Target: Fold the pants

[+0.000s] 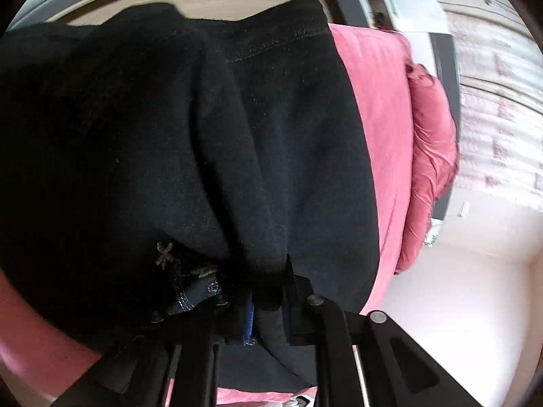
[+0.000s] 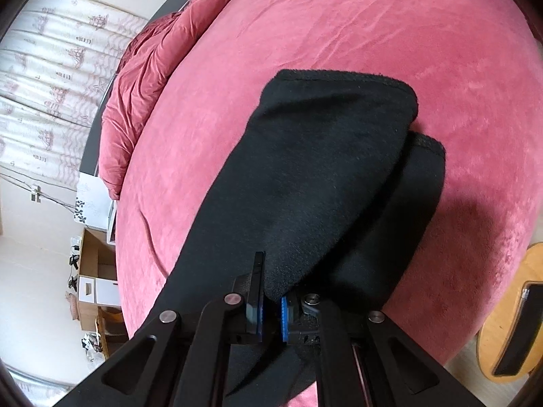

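**Black pants gripped at both ends over the pink bed**

Left wrist view: The black pants [image 1: 203, 142] fill most of the frame, draped from 9 o'clock across to the centre. A stitched hem is seen near 12 o'clock. The left gripper [image 1: 258, 305] enters from 6 o'clock; its fingers [image 1: 295, 291] are set narrow and closed on a thick fold of the cloth, with a strip of blue pad showing between the layers. A small metallic trim and a ribbon-like detail lie on the fabric just at 9 o'clock of the fingers. The pink bed [image 1: 380, 135] is seen at 3 o'clock of the pants, with a bunched pink duvet [image 1: 434, 156] beyond it. A patterned curtain [image 1: 502, 129] stands at the far 3 o'clock edge.

Right wrist view: The right gripper [image 2: 271, 315] enters from 6 o'clock. Its blue-padded fingers [image 2: 259, 318] are pinched tight on an edge of the pants [image 2: 322, 176]. From there two leg ends run toward 1 o'clock, the upper one overlapping the lower, both lying on the bed [image 2: 373, 34]. The duvet [image 2: 146, 84] is heaped at 10 o'clock, the curtain [image 2: 51, 84] at 9 o'clock. A round wooden stool [image 2: 499, 322] with a dark phone-like item [image 2: 519, 325] on it sits at 4 o'clock.
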{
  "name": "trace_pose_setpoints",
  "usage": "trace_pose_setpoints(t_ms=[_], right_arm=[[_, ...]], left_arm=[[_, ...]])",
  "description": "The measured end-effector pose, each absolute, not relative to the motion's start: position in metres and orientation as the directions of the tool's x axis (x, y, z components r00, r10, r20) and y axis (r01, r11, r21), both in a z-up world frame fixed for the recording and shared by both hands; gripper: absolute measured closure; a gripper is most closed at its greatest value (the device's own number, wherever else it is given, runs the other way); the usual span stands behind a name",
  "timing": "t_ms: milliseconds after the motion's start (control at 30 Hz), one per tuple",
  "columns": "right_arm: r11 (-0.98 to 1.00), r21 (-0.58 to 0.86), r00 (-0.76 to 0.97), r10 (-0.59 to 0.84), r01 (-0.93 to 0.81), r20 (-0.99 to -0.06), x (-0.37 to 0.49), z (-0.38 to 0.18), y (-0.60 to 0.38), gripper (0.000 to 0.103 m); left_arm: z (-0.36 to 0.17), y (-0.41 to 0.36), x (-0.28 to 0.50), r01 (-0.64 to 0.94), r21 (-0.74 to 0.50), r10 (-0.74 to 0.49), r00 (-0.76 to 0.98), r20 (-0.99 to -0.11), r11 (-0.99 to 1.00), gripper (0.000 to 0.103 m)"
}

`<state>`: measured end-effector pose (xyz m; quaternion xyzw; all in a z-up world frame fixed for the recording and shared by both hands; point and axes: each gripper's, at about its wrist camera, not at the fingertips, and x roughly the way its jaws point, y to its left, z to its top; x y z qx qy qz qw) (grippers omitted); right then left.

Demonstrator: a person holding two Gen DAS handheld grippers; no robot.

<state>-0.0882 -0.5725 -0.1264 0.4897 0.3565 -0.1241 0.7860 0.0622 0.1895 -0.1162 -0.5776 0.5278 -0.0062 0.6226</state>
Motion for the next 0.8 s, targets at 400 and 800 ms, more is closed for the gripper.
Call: trace_pose_setpoints(t_ms=[400,800], right_arm=[[0.542,0.723,0.811,0.123,0.428,-0.573,-0.033,-0.021,-0.563,0.096],[0.510,0.664,0.693,0.170,0.546,-0.701,-0.079,-0.104,-0.576,0.096]], left_arm=[[-0.010,0.204,0.080,-0.500,-0.834,-0.681,0.527,-0.508,0.236,0.092],[-0.120,0.194,-0.052,-0.571,-0.751,-0.653,0.435,-0.620,0.332,0.069]])
